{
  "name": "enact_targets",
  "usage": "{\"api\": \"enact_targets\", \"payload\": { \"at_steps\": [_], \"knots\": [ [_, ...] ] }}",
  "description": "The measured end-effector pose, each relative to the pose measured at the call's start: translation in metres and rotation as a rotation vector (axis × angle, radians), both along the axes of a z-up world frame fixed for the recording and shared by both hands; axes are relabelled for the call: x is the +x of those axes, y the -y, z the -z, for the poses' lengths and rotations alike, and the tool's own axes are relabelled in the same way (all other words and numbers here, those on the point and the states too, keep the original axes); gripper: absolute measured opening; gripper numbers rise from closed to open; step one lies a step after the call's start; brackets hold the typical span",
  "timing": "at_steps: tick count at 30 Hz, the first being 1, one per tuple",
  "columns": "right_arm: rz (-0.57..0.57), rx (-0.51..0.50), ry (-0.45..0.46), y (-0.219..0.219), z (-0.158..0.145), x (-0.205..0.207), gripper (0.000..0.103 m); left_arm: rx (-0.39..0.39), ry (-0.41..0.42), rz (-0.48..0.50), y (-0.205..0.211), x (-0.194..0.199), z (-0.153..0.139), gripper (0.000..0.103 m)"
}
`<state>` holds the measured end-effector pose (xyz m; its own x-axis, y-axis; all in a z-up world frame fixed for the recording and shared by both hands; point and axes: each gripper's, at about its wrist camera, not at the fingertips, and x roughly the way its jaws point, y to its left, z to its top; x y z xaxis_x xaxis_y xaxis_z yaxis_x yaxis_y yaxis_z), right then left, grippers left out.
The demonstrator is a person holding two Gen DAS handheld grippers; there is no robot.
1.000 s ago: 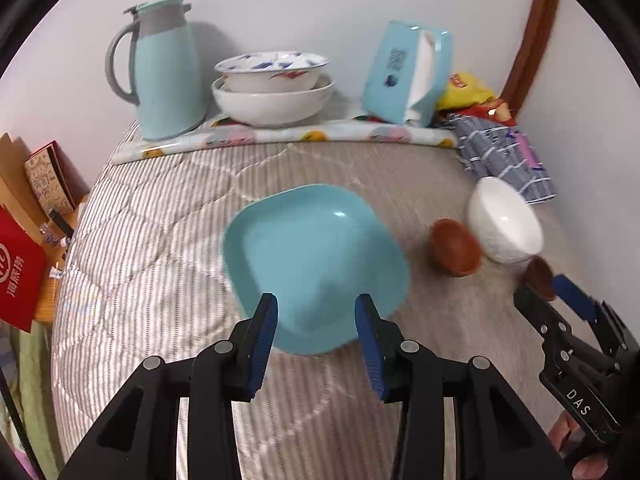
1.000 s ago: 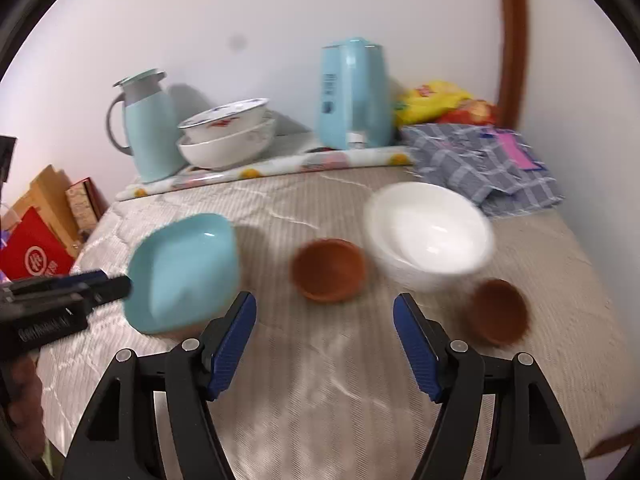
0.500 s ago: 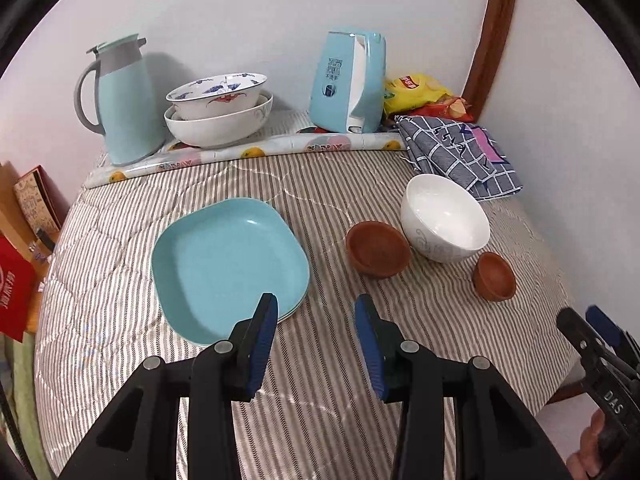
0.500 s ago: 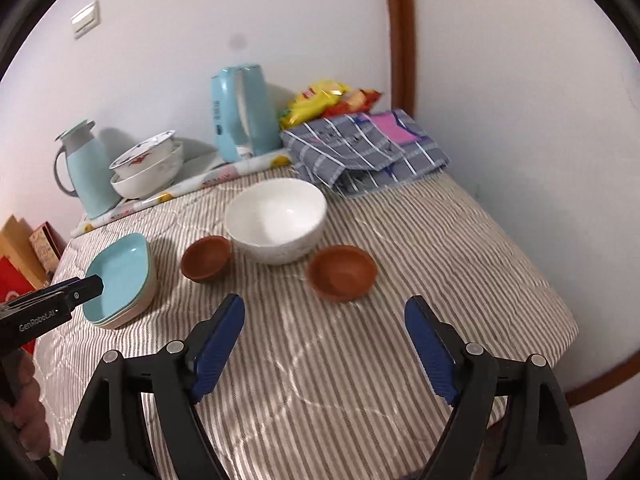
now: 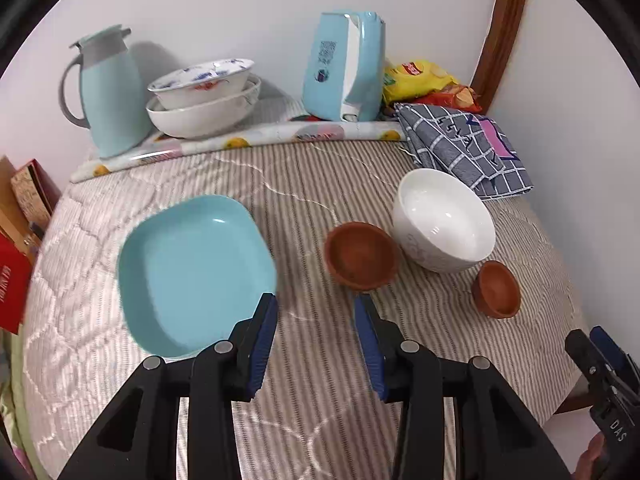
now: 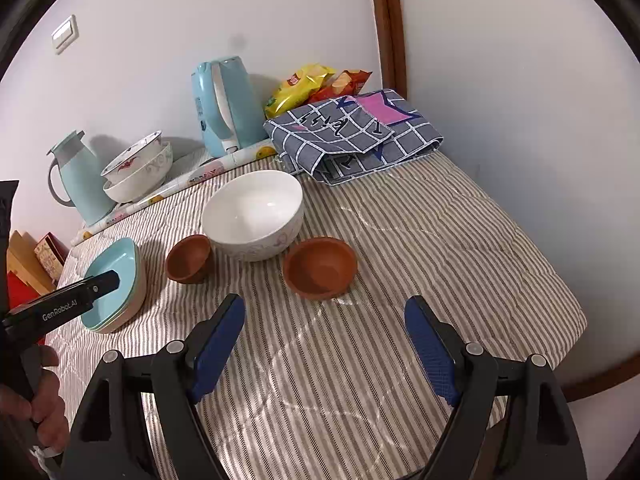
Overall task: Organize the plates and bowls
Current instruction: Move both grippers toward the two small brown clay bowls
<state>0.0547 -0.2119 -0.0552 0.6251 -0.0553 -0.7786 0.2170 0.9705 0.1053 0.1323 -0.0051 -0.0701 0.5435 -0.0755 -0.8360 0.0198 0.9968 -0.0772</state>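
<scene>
Item: left tongs [image 5: 316,316] and right tongs [image 6: 325,334], both spread, empty, above the striped bench [image 6: 420,248].
Stock: teal plates [image 5: 192,272] stacked at left; white bowl [image 6: 253,214] mid-bench between two brown bowls [image 6: 320,267], [image 6: 188,258].
Risk: glazed rims may slip from a pinch; soft quilting may let a bowl tip.

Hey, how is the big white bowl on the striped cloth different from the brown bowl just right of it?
The white bowl is wider and taller than the brown bowl. The white bowl is glossy with a faint pattern outside; the brown bowl is matte and plain. Both stand upright and empty on the cloth.
</scene>
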Motion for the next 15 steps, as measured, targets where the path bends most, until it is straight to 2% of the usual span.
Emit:
{"api": "enact_targets", "payload": {
  "at_steps": [5, 15],
  "knots": [
    [-0.002, -0.014, -0.024, 0.005, 0.009, 0.007, 0.082, -0.028, -0.016, 0.0, 0.009, 0.006, 0.011, 0.043],
    [0.04, 0.006, -0.065, 0.029, 0.035, 0.025, 0.082, -0.059, -0.08, -0.033, 0.016, 0.031, 0.038, 0.043]
  ]
}}
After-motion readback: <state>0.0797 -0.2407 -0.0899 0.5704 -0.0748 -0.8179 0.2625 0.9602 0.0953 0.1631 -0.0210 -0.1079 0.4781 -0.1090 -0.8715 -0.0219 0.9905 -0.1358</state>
